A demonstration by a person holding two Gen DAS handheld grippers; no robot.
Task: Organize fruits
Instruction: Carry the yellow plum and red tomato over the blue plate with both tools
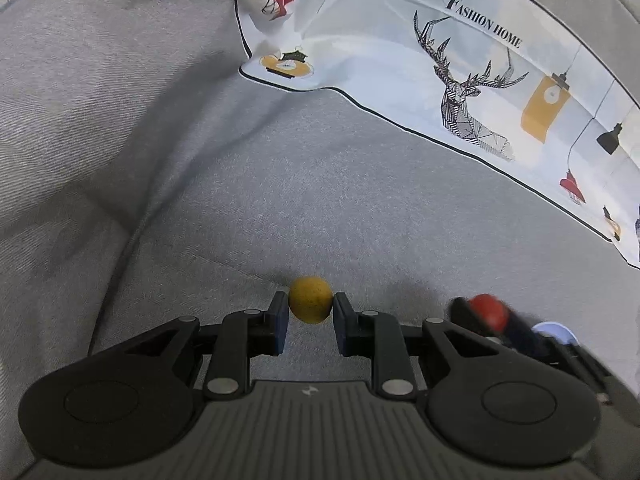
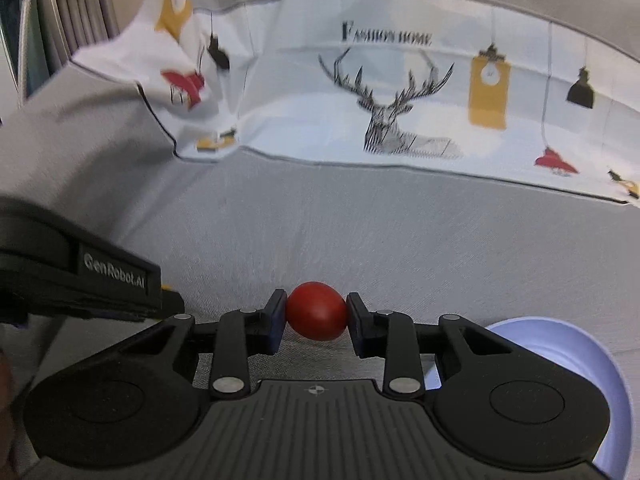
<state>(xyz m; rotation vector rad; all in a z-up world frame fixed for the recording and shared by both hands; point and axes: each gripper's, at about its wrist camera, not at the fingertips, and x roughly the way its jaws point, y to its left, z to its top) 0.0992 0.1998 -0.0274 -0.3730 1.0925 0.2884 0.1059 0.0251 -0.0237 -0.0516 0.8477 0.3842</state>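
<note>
Left gripper is clamping a small round yellow fruit, matte and speckled, pads pressing both sides. Right gripper is pinching a smooth red fruit, slightly oval, between its pads.

Both are hovering over a grey woven fabric surface, soft and creased, with a fold running along its left side. A white printed cloth is lying across the far edge, thin dark border, geometric deer, lamps and "FASHION HOME" lettering; its left end is bunching up.

A pale lavender bowl, smooth and round-rimmed, is sitting at the near right, partly hidden behind the right gripper's body.

The two grippers are crowding each other side by side. Grey fabric between the fruits and the cloth is lying open.
</note>
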